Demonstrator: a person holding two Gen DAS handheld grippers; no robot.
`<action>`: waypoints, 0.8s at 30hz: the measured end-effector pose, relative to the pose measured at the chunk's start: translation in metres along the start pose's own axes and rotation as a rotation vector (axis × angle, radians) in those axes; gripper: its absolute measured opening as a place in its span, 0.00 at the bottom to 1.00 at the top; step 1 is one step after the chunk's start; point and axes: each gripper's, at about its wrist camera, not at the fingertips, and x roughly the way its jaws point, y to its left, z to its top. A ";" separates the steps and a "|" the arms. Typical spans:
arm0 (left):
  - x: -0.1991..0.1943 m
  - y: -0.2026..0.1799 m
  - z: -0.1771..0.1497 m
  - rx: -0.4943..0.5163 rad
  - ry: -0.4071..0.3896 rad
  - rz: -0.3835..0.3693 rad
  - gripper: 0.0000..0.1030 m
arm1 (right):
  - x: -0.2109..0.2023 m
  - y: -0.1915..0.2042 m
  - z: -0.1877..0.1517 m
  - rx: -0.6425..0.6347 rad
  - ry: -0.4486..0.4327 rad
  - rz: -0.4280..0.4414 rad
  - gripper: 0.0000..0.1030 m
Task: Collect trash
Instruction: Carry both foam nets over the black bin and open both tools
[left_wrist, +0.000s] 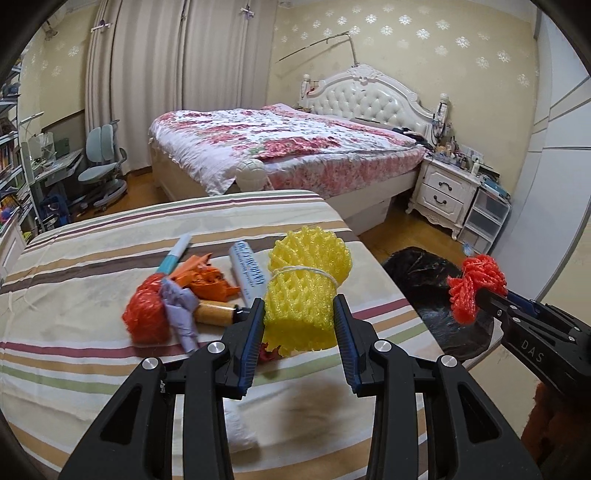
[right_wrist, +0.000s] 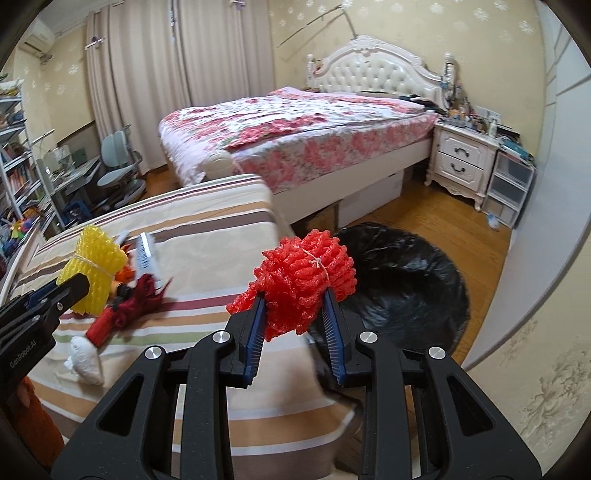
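Yellow foam net pinched in left jaws over striped table — red net pinched in right jaws, past its edge.

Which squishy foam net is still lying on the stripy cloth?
The red foam net at the left end of the trash pile. The yellow foam net is lifted in the left hand-held gripper, and another red one in the right hand-held gripper.

Floral bed, curtains, wood floor
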 end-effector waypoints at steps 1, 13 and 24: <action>0.005 -0.007 0.002 0.008 0.003 -0.010 0.37 | 0.003 -0.007 0.001 0.008 0.002 -0.007 0.28; 0.064 -0.078 0.019 0.096 0.036 -0.069 0.37 | 0.037 -0.064 0.007 0.061 0.030 -0.054 0.29; 0.105 -0.119 0.025 0.166 0.066 -0.066 0.37 | 0.059 -0.095 0.016 0.092 0.040 -0.068 0.29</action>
